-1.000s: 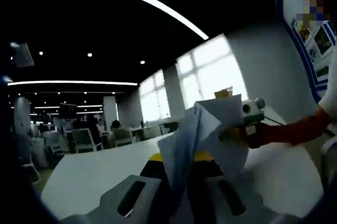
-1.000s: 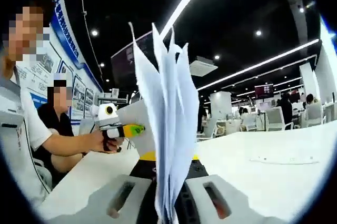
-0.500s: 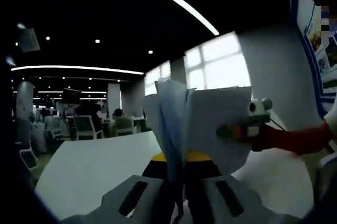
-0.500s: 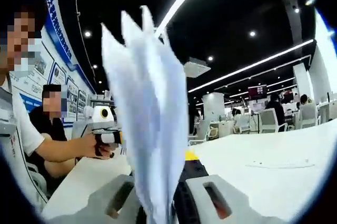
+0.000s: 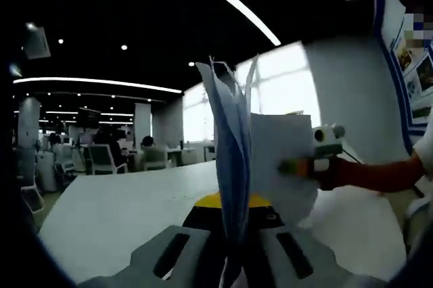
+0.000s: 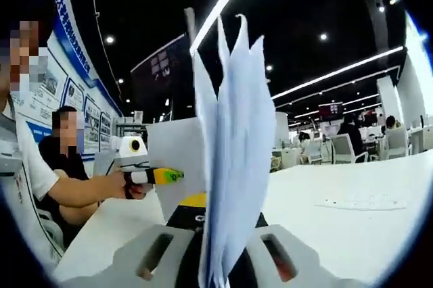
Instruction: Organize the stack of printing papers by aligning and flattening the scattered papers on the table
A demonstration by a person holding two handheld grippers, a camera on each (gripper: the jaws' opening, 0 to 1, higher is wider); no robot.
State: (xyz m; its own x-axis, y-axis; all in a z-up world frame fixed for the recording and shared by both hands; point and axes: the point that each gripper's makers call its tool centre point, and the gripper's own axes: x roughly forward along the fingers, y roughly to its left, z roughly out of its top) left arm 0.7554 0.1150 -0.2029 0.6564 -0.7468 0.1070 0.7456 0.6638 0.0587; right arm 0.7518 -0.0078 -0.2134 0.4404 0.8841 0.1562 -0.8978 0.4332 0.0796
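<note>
Both grippers prob. clamp upright papers w/ fingers.

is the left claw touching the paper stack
Touching. In the left gripper view the paper stack stands upright, pinched between the left claw's jaws, with no gap showing.

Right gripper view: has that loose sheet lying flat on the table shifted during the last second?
Cannot tell. The loose sheet lies on the table much where it did in frame, but this camera moves with the hand and the sheet is small and faint.
</note>
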